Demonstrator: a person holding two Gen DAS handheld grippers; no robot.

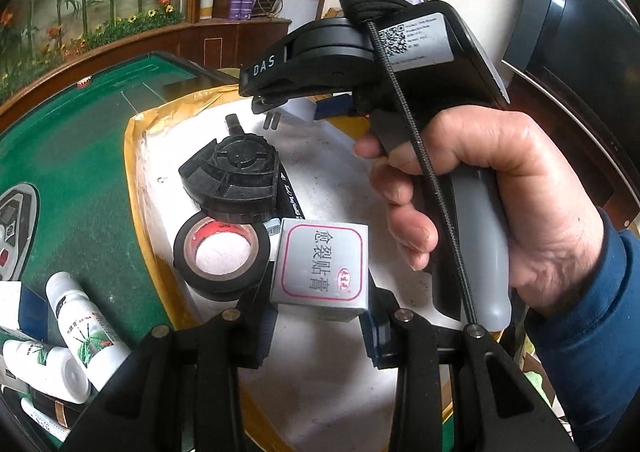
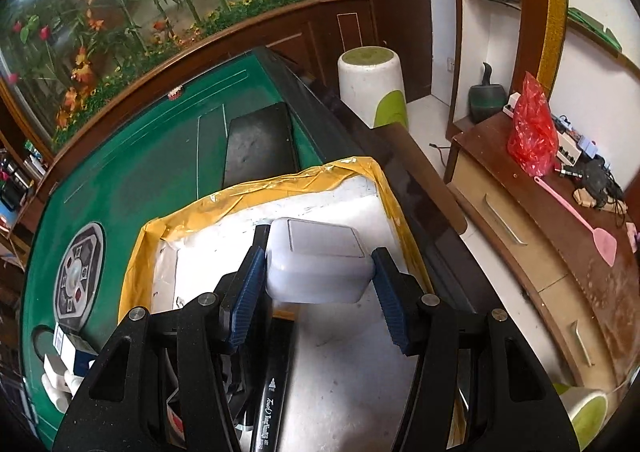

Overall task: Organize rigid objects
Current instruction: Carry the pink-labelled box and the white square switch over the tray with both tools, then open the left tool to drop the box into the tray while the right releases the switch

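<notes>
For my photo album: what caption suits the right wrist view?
Right gripper holding a white plug adapter over a yellow-taped foam box.

Tape roll [image 1: 221,256] left of small box [image 1: 320,264], both in tray [image 1: 134,156].

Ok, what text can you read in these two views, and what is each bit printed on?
"DAS": the right gripper, on its black body.
"愈裂贴膏": the grey box held in the left gripper.
"Touch" in script: the black marker; the rest of its print is too small.
QR label on the right gripper, white bottles, red tape roll print: unreadable.
</notes>
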